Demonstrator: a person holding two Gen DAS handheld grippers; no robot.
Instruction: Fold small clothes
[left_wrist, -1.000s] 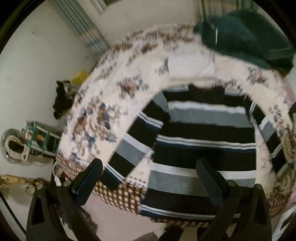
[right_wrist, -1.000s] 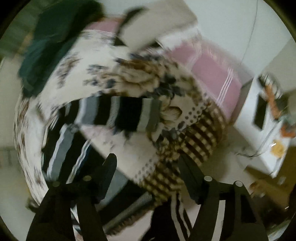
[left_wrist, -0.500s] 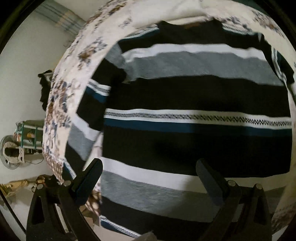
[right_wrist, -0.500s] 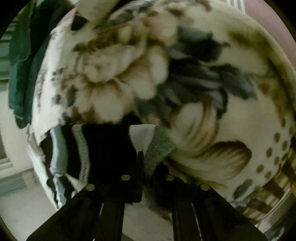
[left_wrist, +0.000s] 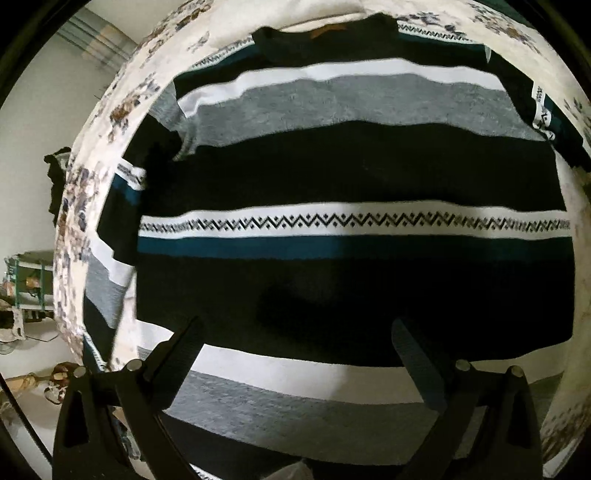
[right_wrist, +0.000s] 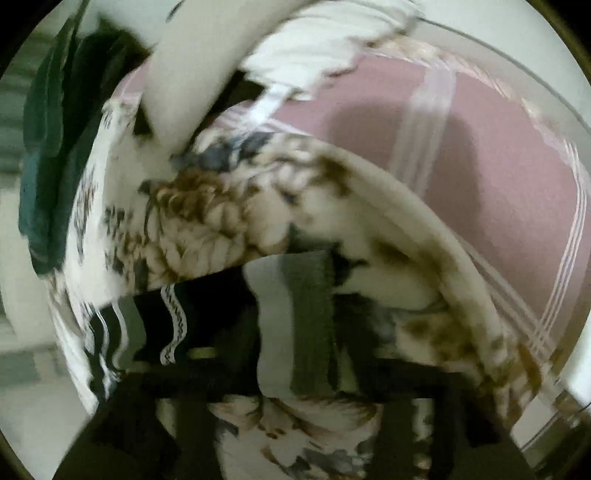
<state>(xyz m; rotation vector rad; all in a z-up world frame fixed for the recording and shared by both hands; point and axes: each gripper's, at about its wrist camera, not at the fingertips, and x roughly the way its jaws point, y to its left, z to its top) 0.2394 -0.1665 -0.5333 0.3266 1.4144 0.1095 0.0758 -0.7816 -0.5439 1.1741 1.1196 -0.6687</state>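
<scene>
A sweater (left_wrist: 332, 170) striped in black, grey, white and teal lies spread flat on a floral blanket (left_wrist: 74, 229), collar at the far side. My left gripper (left_wrist: 297, 328) hangs open just above the sweater's lower black band, with nothing between its fingers. In the blurred right wrist view, a sleeve (right_wrist: 295, 325) of the same sweater reaches across the blanket (right_wrist: 192, 229). Its grey and white cuff end lies between the fingers of my right gripper (right_wrist: 295, 365). Those jaws are opening and stand wide apart, and the pads do not press on the cloth.
A dark green garment (right_wrist: 48, 166) lies heaped at the blanket's far left. Beyond the blanket are a pink striped sheet (right_wrist: 480, 166) and white bedding (right_wrist: 184, 74). The bed's edge drops to the floor on the left, where a small shelf (left_wrist: 29, 280) stands.
Both grippers have come down close over the bed, and the sweater now fills the left view. The right gripper shut on the sleeve end half a second ago and has now spread apart.
</scene>
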